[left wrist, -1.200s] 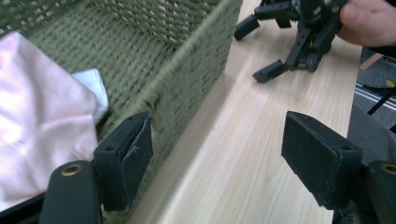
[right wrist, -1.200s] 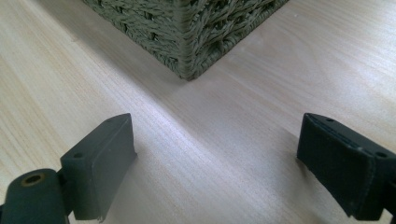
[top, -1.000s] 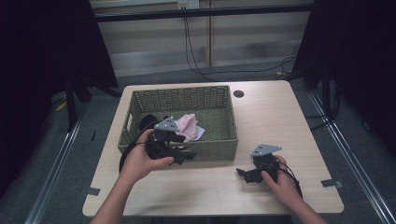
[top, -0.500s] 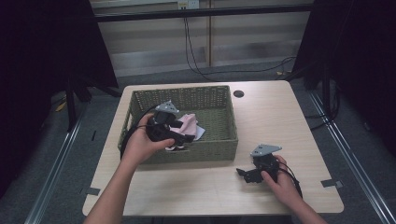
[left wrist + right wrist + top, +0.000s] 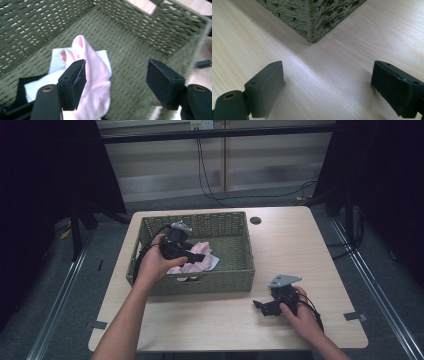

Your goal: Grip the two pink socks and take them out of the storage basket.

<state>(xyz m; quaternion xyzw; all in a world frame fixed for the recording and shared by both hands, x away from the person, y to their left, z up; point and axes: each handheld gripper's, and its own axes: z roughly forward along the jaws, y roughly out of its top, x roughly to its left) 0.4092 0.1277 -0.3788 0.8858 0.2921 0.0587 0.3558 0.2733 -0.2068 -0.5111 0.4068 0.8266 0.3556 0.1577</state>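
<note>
Pink cloth [image 5: 93, 82], soft and crumpled, lies inside the green woven basket [image 5: 240, 275] on a pale blue cloth [image 5: 56, 62]. My left gripper [image 5: 116, 77] hangs over it, its jaws just closing but apart, one pad touching the pink. My right gripper [image 5: 327, 87] rests spread on the wooden table [image 5: 290, 240], near right.

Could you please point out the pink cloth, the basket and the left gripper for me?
pink cloth [image 5: 96, 82], left gripper view, on its draped middle.
basket [image 5: 210, 282], high view, on its near outer wall.
left gripper [image 5: 116, 77], left gripper view, midway between its fingers.
</note>
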